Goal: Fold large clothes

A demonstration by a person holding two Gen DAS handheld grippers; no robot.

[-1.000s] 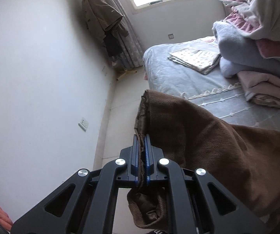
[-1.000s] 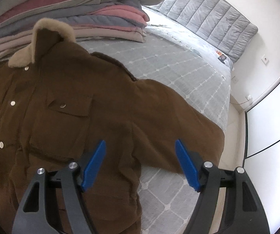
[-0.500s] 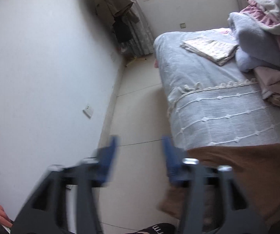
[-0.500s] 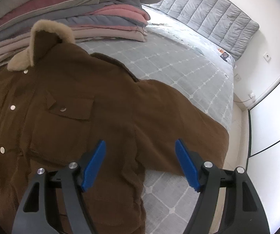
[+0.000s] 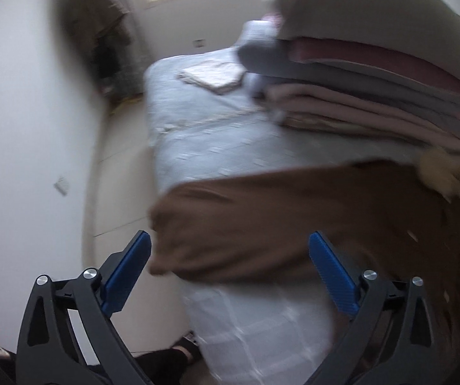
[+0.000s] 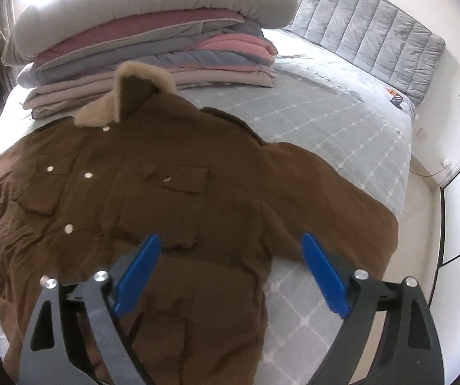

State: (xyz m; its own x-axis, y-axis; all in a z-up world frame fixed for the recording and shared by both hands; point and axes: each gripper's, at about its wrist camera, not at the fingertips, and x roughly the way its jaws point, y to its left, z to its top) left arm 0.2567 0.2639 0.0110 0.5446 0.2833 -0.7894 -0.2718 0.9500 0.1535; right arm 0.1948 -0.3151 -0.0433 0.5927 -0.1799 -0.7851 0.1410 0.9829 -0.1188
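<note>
Brown fur-collared jacket spread on the grey quilted bed, both grippers empty

Left wrist view: the left gripper (image 5: 230, 266) has its jaws opening wide, nothing between them; one brown padded jacket (image 5: 294, 224) sleeve lies at 12 o'clock, hanging past the bed (image 5: 217, 147) edge, so it may slide floorward. Right wrist view: the right gripper (image 6: 230, 269) is likewise opening, empty, over the one jacket; one stack of folded quilts (image 6: 153, 41) at 11 o'clock crowds the collar, which could snag a fold

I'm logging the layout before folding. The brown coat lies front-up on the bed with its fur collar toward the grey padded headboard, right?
Not quite: the brown coat lies front-up on the bed, but its fur collar points toward the stack of folded quilts, as the right wrist view shows.
</note>
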